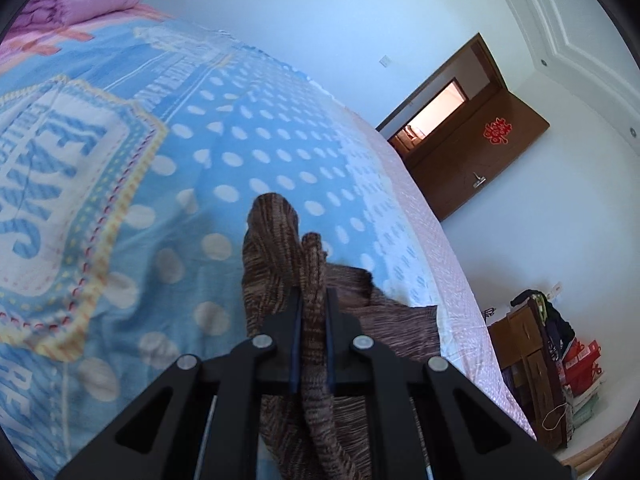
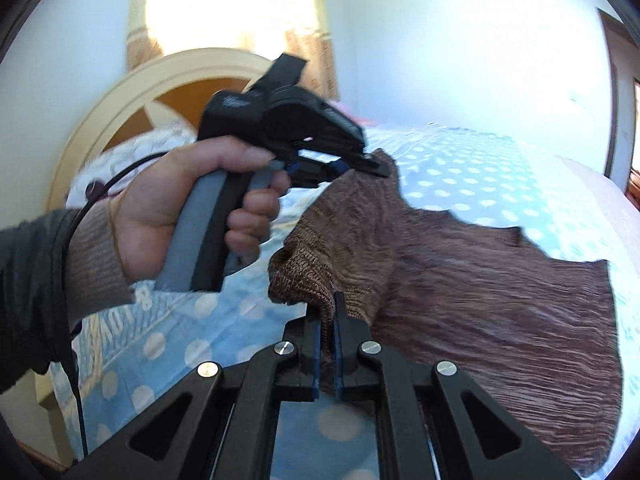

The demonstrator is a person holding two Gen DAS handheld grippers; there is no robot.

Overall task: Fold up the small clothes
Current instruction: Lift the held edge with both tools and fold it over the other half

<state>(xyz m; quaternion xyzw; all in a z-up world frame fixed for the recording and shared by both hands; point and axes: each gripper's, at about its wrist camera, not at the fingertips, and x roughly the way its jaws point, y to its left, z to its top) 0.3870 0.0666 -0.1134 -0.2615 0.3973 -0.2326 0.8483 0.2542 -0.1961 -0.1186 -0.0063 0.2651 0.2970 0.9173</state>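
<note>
Bedroom with pale walls and a brown wooden door (image 1: 472, 136); the work surface is a bed under a blue polka-dot bedspread (image 1: 248, 152). The brown ribbed knit garment (image 2: 480, 300) lies spread just ahead of your right gripper (image 2: 328, 320), whose fingers are nearly closed on a bunched edge. Your left gripper (image 1: 313, 308), seen from the right wrist at (image 2: 372, 168), is likewise clamped on another raised edge of the knit. To fold well, lift both pinched edges level, keep the cloth taut between the fingers, and lay it evenly over the far portion.
</note>
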